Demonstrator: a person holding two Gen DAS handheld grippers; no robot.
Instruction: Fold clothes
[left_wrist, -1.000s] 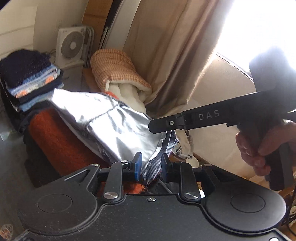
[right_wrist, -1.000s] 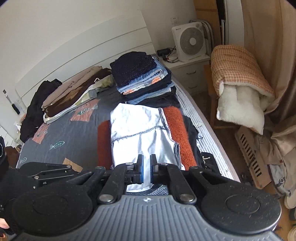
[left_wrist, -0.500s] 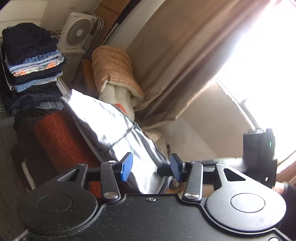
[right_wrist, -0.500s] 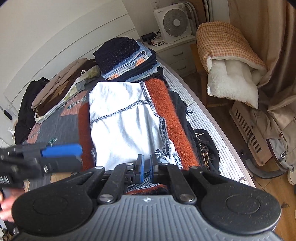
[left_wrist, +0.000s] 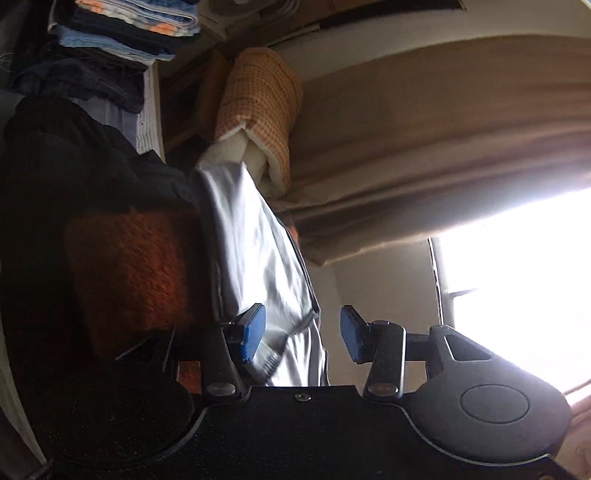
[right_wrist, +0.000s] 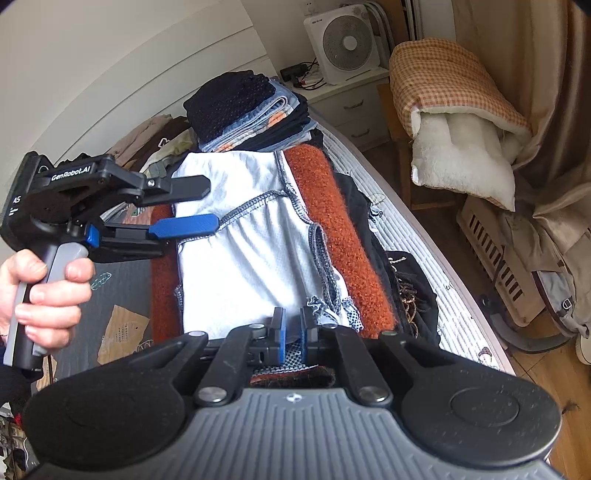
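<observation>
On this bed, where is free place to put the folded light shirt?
The bare grey bedsheet left of the orange sweater, below the left tongs, is free. The far end is crowded: a folded stack and loose clothes.

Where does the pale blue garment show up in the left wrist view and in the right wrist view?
Left wrist view: the pale blue garment runs down the centre as a tilted strip.
Right wrist view: it lies spread flat in the centre on the orange knit.
Shared landmark: the checked orange quilt, above the garment in the left view, upper right in the right view.
</observation>
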